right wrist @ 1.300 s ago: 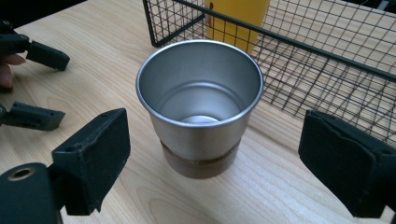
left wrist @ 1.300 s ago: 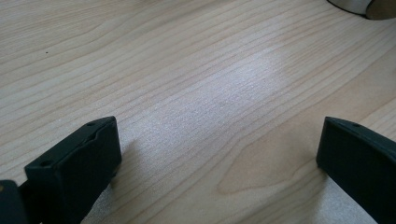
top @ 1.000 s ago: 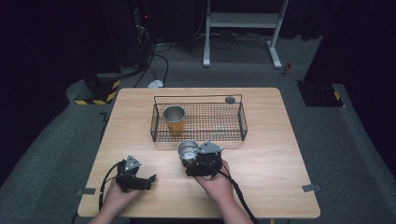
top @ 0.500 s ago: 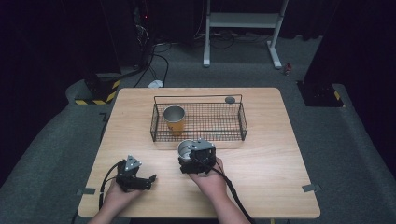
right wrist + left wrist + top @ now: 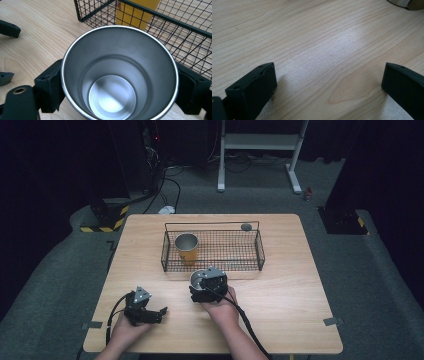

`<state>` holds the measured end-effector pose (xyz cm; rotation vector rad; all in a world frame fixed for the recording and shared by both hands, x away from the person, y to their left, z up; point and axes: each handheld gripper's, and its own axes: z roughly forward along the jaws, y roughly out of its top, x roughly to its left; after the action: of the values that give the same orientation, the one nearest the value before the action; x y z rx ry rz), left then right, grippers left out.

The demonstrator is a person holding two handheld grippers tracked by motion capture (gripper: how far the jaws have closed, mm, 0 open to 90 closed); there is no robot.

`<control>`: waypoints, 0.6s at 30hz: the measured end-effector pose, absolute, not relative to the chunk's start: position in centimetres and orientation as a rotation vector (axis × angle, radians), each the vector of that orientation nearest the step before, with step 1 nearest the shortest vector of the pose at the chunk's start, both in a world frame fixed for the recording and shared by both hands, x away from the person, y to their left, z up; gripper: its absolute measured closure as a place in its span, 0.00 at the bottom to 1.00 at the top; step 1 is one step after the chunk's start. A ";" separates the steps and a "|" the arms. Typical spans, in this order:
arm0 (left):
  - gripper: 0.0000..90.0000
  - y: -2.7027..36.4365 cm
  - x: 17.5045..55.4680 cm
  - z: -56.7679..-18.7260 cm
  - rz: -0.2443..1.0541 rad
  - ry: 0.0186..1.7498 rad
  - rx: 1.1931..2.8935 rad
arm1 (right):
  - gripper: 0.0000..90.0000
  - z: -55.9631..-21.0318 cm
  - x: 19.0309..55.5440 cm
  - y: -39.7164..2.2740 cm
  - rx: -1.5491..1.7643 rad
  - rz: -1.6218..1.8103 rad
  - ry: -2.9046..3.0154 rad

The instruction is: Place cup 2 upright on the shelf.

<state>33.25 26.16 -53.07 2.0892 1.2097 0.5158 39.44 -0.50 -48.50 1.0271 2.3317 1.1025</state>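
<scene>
Wooden table [image 5: 280, 305]: my right gripper [image 5: 203, 286] clamps a steel cup [image 5: 120, 75] upright for the wire basket [image 5: 260, 251] at twelve o'clock; left gripper [image 5: 159, 312] rests agape.

A light wooden table [image 5: 300, 320] is set on grey carpet [image 5: 380, 285], and the room beyond it is kept dark. A white metal stand [image 5: 295, 165] is seen at the far side, with black cables [image 5: 165, 185] trailed across the floor beside it. Yellow-and-black hazard tape [image 5: 102, 226] is fixed to a dark base at the far left, and grey tape tabs [image 5: 332, 321] are stuck at the table's near corners.
</scene>
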 end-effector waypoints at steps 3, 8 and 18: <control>0.00 26.2 33.3 -53.1 0.517 1.208 2.090 | 0.16 -48.5 39.5 -0.5 1.025 1.106 2.332; 0.00 26.2 33.3 -53.1 0.517 1.208 2.090 | 0.16 -48.3 39.1 -0.4 1.003 1.094 2.339; 0.00 26.2 33.2 -53.1 0.514 1.213 2.085 | 0.16 -47.2 38.9 -1.5 1.011 1.133 2.288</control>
<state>33.20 26.16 -53.08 2.0849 1.2126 0.5143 38.89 -1.53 -47.17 1.0108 2.2880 1.1333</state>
